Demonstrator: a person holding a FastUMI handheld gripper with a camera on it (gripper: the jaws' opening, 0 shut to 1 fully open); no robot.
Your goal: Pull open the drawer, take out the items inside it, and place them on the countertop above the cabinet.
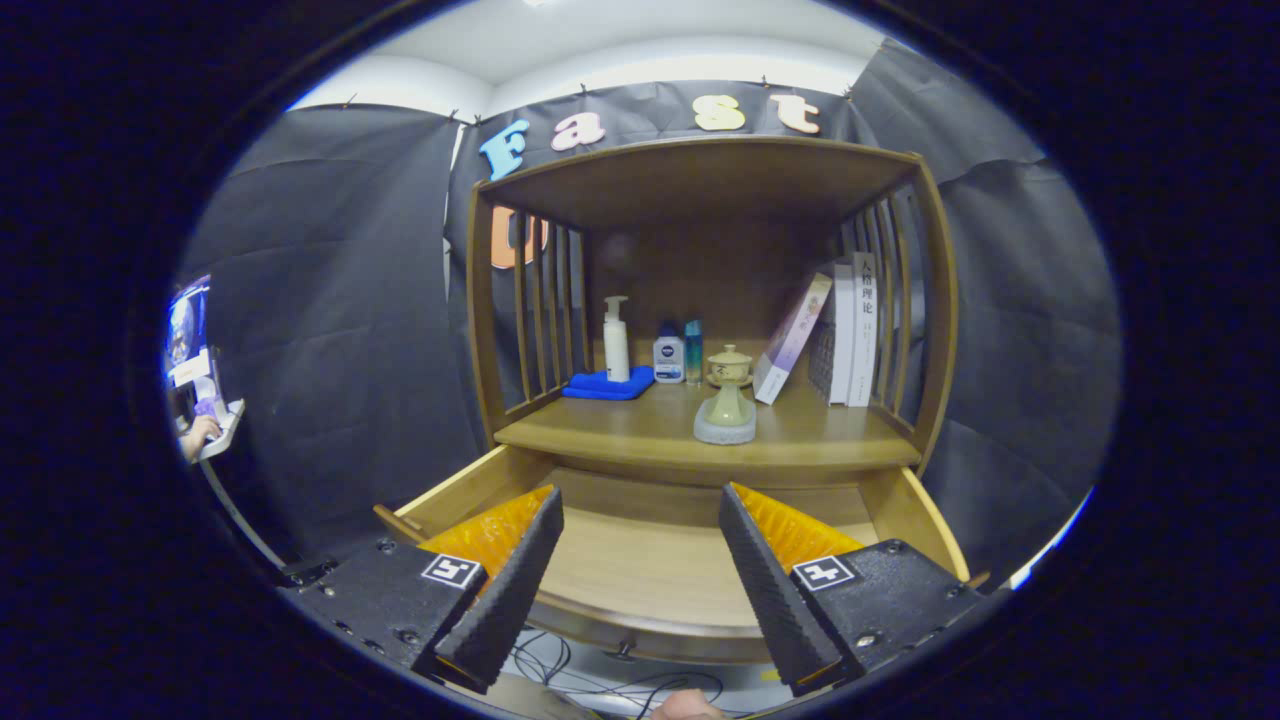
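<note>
The wooden drawer (640, 570) stands pulled out below the cabinet's countertop (640, 435); the part of its floor that shows between my fingers is bare wood. My gripper (640, 560) hovers over the drawer, open, with nothing between its fingers. On the countertop, just beyond the fingers, a small pale green vase-like piece (726, 412) rests on a round grey base near the front edge. Behind it is a lidded ceramic cup (729, 365).
Further back on the countertop are a white pump bottle (616, 340) on a blue cloth (607, 385), a small blue-labelled bottle (668, 358), a teal bottle (693, 351) and leaning books (835, 335). Slatted side walls enclose the shelf. Cables (600, 675) lie below the drawer front.
</note>
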